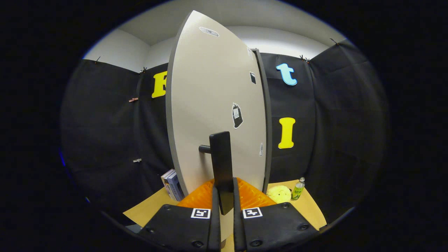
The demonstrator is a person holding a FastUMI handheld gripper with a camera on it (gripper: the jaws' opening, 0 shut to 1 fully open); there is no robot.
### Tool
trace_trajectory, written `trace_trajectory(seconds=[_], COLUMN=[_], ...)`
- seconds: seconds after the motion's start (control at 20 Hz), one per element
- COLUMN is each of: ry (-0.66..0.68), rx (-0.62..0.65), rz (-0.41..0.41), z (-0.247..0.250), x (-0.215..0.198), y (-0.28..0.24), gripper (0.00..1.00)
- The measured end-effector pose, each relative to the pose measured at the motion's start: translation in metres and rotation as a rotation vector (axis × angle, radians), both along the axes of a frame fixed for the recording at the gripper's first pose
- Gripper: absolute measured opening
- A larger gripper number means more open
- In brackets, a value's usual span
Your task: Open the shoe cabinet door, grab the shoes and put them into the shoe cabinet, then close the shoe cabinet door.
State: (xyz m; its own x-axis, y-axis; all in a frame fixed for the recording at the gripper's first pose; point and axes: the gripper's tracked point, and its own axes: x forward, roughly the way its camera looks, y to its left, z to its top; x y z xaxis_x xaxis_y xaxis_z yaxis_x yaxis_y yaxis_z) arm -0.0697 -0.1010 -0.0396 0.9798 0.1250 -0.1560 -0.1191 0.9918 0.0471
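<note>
Gripper view: claw (226, 196) clamped on upright black door handle (221, 164), its long axis vertical between both fingers, on pale shoe cabinet door (213, 105) standing just ahead, edge-on above the counter (308, 206).

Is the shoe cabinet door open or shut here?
Open: the shoe cabinet door stands angled off the frame, left edge swung out, tongs clamped on its handle.
</note>
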Motion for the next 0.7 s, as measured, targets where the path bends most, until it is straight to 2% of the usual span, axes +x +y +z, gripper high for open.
trace_trajectory(seconds=[0.1, 0.3, 0.45, 0.7], ry=[0.010, -0.059, -0.095, -0.095], rx=[-0.007, -0.040, -0.034, -0.031], rz=[-0.035, -0.138, -0.179, -0.154], z=[0.001, 0.023, 0.040, 0.035], x=[-0.008, -0.034, -0.060, -0.081], y=[-0.007, -0.051, -0.069, -0.064], gripper=[0.18, 0.18, 0.17, 0.17])
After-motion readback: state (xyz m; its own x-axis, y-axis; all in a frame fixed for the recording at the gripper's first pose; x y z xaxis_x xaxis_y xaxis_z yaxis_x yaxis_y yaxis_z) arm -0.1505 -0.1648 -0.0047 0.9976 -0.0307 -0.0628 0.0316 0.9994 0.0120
